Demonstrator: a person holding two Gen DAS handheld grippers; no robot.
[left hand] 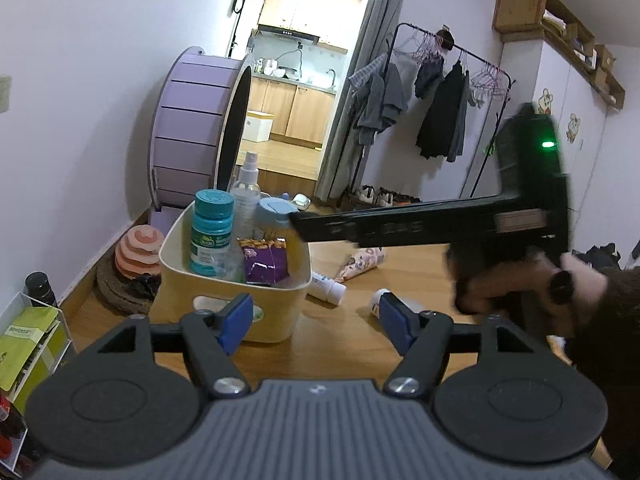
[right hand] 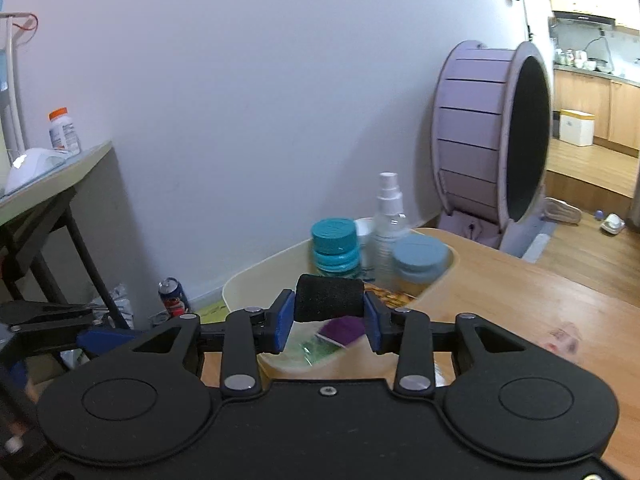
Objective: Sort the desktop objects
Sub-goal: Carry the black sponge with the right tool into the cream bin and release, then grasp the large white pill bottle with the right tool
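Note:
My right gripper [right hand: 330,314] is shut on a black foam roll [right hand: 330,298], held just above the cream basket [right hand: 240,284]. In the basket stand a teal-capped bottle [right hand: 334,242], a clear spray bottle [right hand: 388,216] and a blue-lidded jar [right hand: 420,258], with a purple snack packet [right hand: 344,328] lying low. In the left wrist view the right gripper [left hand: 304,224], held by a hand [left hand: 508,284], reaches over the basket [left hand: 224,284] from the right. My left gripper [left hand: 316,320] hangs open before the basket. A white tube [left hand: 328,286], a white bottle [left hand: 378,300] and a pink packet [left hand: 360,262] lie on the wooden table [left hand: 320,352].
A purple exercise wheel [left hand: 192,128] stands on the floor behind the table. A clothes rack [left hand: 440,100] is at the back right. A grey side desk [right hand: 52,176] with a pill bottle [right hand: 64,130] is to the left, and a drink can [right hand: 173,296] is on the floor.

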